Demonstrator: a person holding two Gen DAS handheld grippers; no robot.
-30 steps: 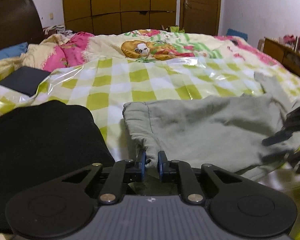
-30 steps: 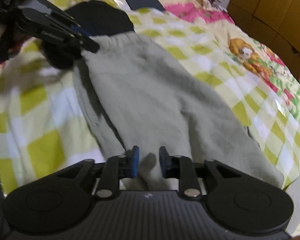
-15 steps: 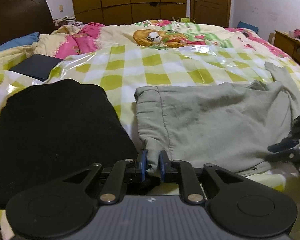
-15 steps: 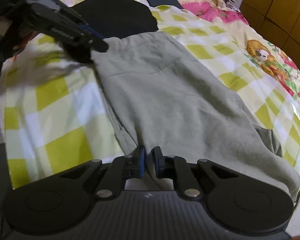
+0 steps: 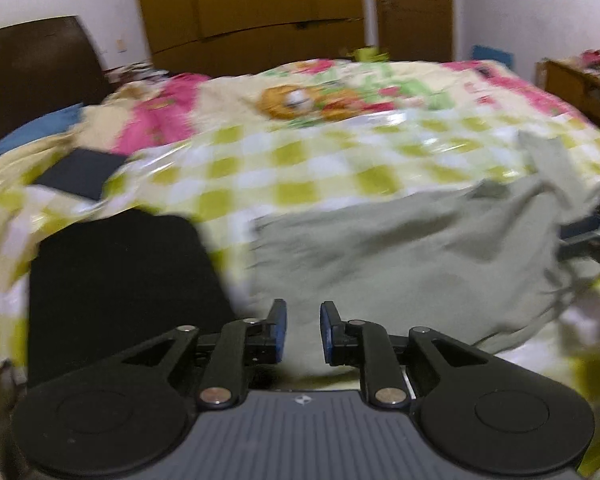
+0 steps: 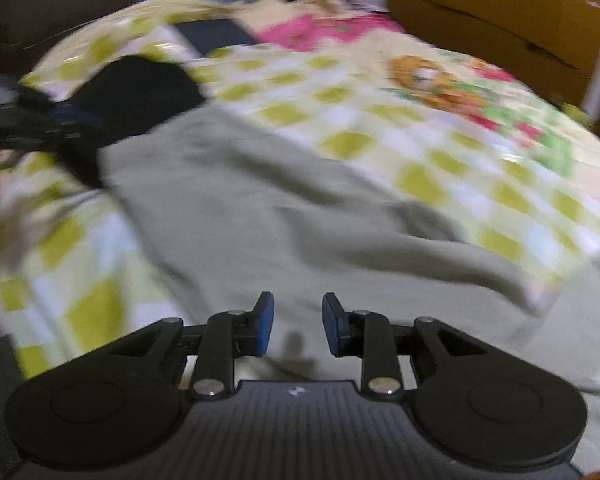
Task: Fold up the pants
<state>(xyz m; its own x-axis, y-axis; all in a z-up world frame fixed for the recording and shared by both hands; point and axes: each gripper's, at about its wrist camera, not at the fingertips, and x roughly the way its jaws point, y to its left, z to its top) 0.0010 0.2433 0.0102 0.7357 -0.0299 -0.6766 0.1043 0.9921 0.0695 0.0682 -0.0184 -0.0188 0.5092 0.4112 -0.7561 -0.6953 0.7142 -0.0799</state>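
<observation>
Spread across most of both views: a checked sheet (image 5: 300, 168), glossy like plastic, probably laid down as a clean, smooth folding surface. Blurred throughout, so fine detail not to be had.

On the sheet, centre to right in the left wrist view and running from centre to lower right in the right wrist view: grey-green pants (image 5: 400, 264), lying mostly flat, creased and bunched towards the far right, one end trailing up at the upper right. Likely laid lengthwise between the two tools so that each can take one end. No finished fold visible; judged early in the task.

Just beside the pants, lower left in the left wrist view: a black cloth (image 5: 120, 272), flat and squared off, perhaps a piece already folded and set aside.

At the bottom centre of the left wrist view: left gripper (image 5: 303, 330), pads apart, near edge of the pants showing in the gap but not pinched.

At the bottom centre of the right wrist view: right gripper (image 6: 298, 324), jaws opening, pads well clear of each other, pants lying beneath and between them, nothing clamped. Both angled down at the cloth, seemingly for a fresh hold on the near edge.

As for containers: wardrobe (image 5: 252, 8) along the top, doors closed, contents hidden. Wooden unit (image 5: 580, 84) at the far right edge, with small coloured things on top, too blurred to name.
</observation>
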